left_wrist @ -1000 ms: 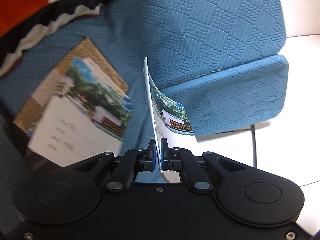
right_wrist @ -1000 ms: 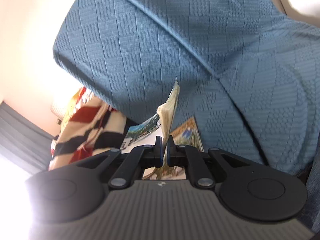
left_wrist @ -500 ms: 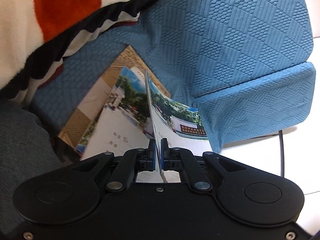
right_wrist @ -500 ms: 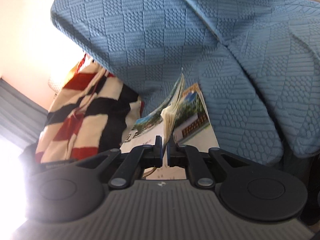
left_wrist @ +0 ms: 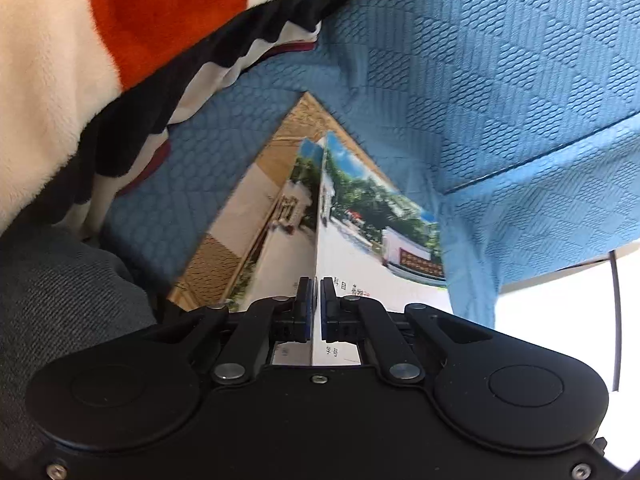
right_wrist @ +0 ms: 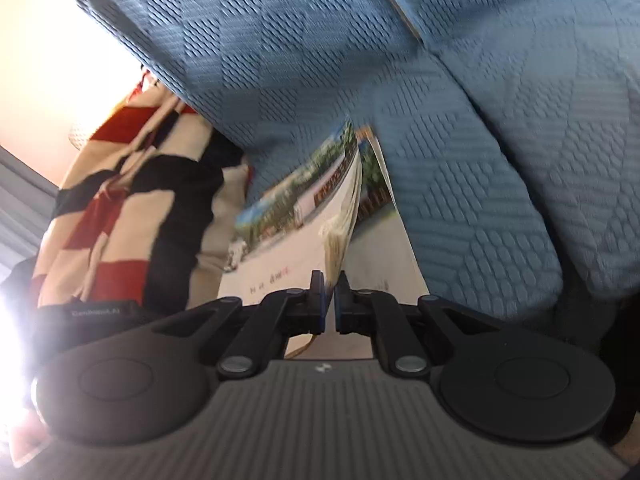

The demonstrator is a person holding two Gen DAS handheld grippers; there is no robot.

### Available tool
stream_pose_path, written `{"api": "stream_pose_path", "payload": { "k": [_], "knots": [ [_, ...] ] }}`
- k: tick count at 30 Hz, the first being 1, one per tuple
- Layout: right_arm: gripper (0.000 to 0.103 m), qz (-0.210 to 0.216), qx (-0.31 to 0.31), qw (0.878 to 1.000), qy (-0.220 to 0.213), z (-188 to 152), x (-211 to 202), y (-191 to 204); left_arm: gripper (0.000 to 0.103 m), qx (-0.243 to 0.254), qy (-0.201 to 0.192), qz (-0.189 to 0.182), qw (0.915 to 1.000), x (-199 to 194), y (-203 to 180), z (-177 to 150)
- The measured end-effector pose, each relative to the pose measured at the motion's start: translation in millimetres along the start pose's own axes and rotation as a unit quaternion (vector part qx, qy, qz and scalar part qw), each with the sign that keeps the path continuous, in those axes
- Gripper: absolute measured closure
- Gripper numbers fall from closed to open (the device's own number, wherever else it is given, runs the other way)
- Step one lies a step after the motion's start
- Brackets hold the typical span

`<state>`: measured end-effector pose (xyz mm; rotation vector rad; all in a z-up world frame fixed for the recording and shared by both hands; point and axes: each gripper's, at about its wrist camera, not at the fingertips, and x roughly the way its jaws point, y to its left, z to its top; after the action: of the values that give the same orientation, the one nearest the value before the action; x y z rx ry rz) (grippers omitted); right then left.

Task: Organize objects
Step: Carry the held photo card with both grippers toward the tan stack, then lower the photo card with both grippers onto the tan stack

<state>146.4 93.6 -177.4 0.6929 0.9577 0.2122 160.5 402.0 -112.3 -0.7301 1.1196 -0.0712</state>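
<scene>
A blue sofa [left_wrist: 500,100] carries a striped blanket [left_wrist: 120,40] and a stack of notebooks [left_wrist: 256,200]. The top notebook [left_wrist: 372,240] lies on that stack – left gripper [left_wrist: 316,300] clamped on one edge, right gripper [right_wrist: 330,300] on the other.

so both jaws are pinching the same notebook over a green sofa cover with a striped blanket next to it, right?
Not quite: the sofa cover is blue, not green, as the left wrist view shows. The rest holds: the left gripper and right gripper both pinch the notebook, and the striped blanket lies beside it.
</scene>
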Motion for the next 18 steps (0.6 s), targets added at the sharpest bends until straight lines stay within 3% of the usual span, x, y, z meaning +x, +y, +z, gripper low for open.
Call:
{"api": "stream_pose_path", "payload": {
  "k": [6, 11, 18],
  "knots": [
    [0.092, -0.013, 0.018, 0.999, 0.031, -6, 8, -8, 0.1, 0.015, -0.005, 0.018, 0.9997, -1, -2, -6],
    [0.075, -0.006, 0.029, 0.998, 0.056, -10, 8, -13, 0.098, 0.049, -0.019, 0.039, 0.9979, -10, -11, -12],
    [0.07, -0.029, 0.015, 0.998, 0.062, -2, -20, -10, 0.095, 0.096, -0.044, 0.05, 0.9931, -37, -37, -23]
  ]
}}
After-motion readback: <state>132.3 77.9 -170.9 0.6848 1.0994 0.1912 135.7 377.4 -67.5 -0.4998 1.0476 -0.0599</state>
